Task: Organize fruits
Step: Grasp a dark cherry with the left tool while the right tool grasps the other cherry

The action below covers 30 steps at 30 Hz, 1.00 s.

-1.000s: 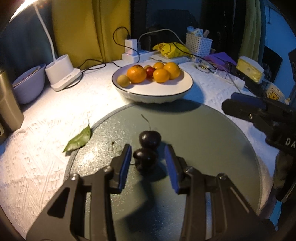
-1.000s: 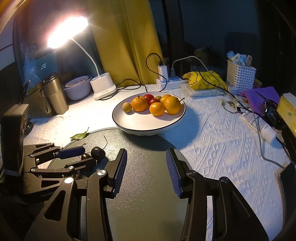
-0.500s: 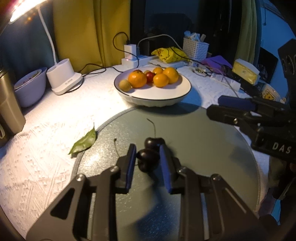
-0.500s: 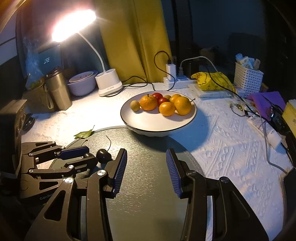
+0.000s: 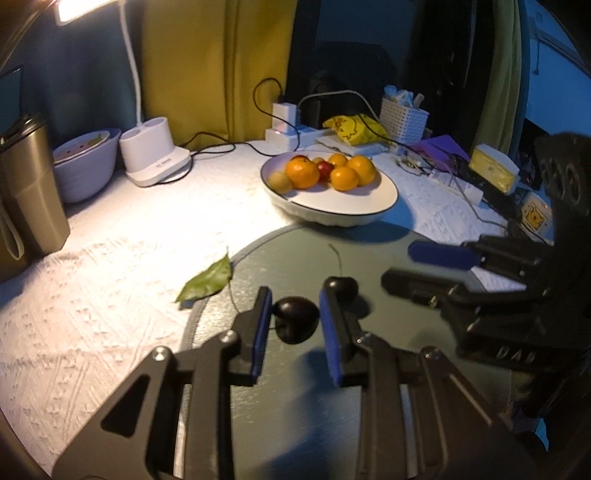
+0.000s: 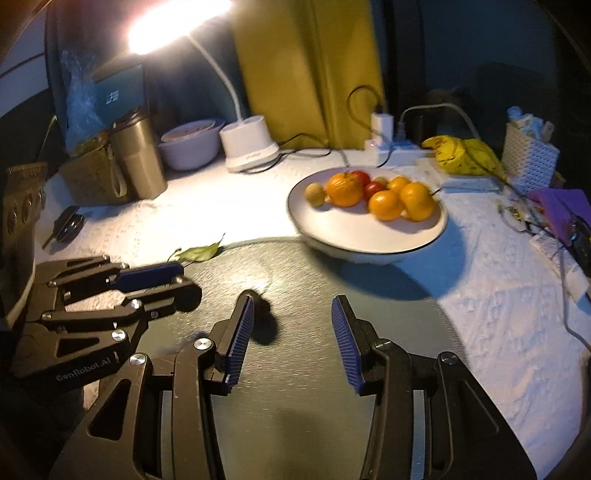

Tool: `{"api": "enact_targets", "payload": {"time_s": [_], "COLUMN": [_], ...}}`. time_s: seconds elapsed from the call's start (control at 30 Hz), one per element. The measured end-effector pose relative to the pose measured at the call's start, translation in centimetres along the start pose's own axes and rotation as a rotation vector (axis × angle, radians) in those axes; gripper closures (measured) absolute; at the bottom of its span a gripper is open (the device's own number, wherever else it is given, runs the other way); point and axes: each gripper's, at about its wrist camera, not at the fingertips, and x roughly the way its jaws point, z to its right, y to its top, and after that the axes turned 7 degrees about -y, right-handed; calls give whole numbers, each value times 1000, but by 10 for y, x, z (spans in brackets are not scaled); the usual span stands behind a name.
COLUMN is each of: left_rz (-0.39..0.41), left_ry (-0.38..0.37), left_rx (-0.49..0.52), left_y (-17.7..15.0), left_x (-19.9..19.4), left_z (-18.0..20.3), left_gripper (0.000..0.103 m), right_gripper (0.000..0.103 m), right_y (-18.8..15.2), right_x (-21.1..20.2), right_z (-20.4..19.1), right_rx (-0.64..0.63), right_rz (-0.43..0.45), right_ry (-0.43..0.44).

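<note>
- Where the lamp (image 6: 177, 18) throws its glare, the desk (image 5: 110, 258) shows a white embossed cloth, with a round grey-green mat (image 6: 332, 295) laid over its near part.
- Behind the desk hang a yellow curtain (image 5: 218, 66) and dark walls; a power strip (image 5: 291, 134), a white basket (image 5: 404, 120) and a yellow bag (image 5: 351, 127) line the far edge.
- A white bowl (image 5: 351, 206) stands just beyond the mat, holding oranges (image 5: 303, 173), a small red fruit and a pale green one.
- A green leaf (image 5: 207, 284) lies at the mat's left rim.
- The left tongs (image 5: 295, 325) are clenched on a dark cherry (image 5: 295, 325) — it sits between the blue pads, above the mat.
- A second cherry (image 5: 341, 286) with a long stem rests on the mat just beyond the left tongs' right pad.
- The right tongs (image 6: 291, 336) are released, pads wide apart over the mat with nothing between them.
- Only the left wrist view shows the held cherry plainly; in the right wrist view the left tongs (image 6: 177, 280) appear side-on and the fruit in them cannot be made out.
- The right wrist view alone shows the lamp head, a steel tumbler (image 6: 136, 155) beside a bag — and a dark round shape partly hidden behind the right tongs' left pad, probably the loose cherry.
- The left wrist view alone shows a yellow box (image 5: 493, 168) at the far right.
</note>
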Motion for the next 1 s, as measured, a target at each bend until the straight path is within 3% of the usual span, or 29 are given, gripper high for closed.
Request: {"api": "enact_targets", "payload": {"time_s": [0.37,0.83,1.0], "left_rz": [23,31,28], "left_ry": [-9,-20,-17], "left_rx": [-52,-89,-92], "left_y": [-4,-4,-1], "left_x": [-11,-16,-16], "left_z": [-23,-38,-39], "left_gripper": [75,75,76], "right_gripper": [57,57,72], "right_y": [0,7,9], "right_x": [28,53,56], "right_z": [-25,-29,-33], "right_rx": [-22,-6,-31], "right_rz": [-89,-170,-168], "right_ry": [35,9,4]}}
